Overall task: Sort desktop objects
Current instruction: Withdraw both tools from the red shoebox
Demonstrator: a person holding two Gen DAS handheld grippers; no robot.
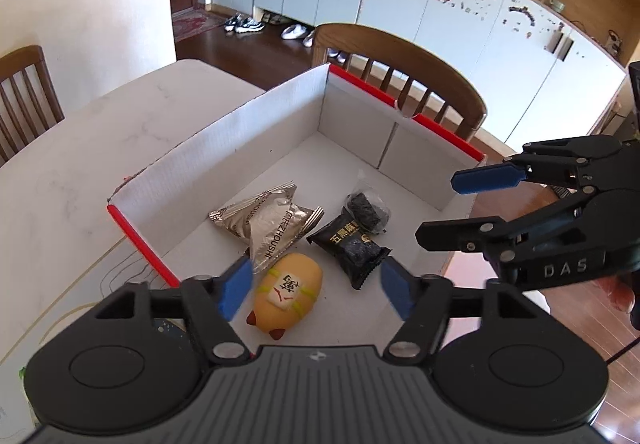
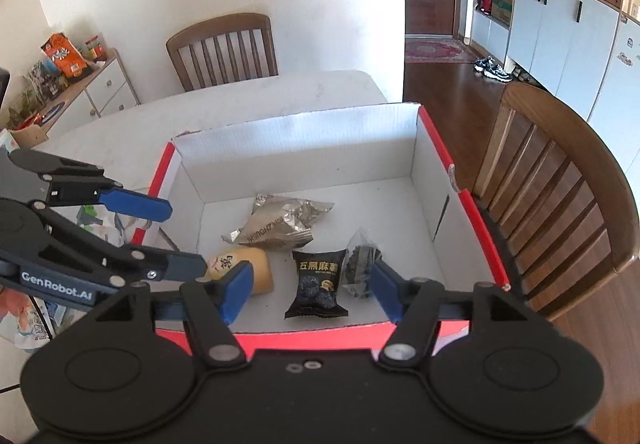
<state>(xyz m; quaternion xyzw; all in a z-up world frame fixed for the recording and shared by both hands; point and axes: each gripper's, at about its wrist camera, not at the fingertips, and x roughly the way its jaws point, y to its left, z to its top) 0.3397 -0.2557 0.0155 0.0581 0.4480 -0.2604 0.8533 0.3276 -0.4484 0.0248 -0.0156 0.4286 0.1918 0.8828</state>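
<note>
A white cardboard box [image 1: 280, 116] [image 2: 300, 132] with red edges stands on the pale table. Inside lie a silver snack packet [image 1: 266, 224] [image 2: 280, 224], a black snack packet [image 1: 352, 248] [image 2: 318, 284], a clear bag of dark pieces [image 1: 366, 210] [image 2: 360, 264] and a yellow toy [image 1: 290, 290] [image 2: 256, 268] with a red character on it. My left gripper [image 1: 318, 290] [image 2: 176, 240] hangs open over the box's near side, above the toy, with nothing between its blue pads. My right gripper [image 2: 312, 294] [image 1: 444, 208] is open too, above the black packet, touching nothing.
Wooden chairs stand past the box [image 1: 400, 60] and at the table's far side [image 2: 224, 48]. More packets lie on the table [image 2: 40, 148] left of the box [image 2: 100, 224]. A low cabinet with snacks [image 2: 72, 84] stands by the wall.
</note>
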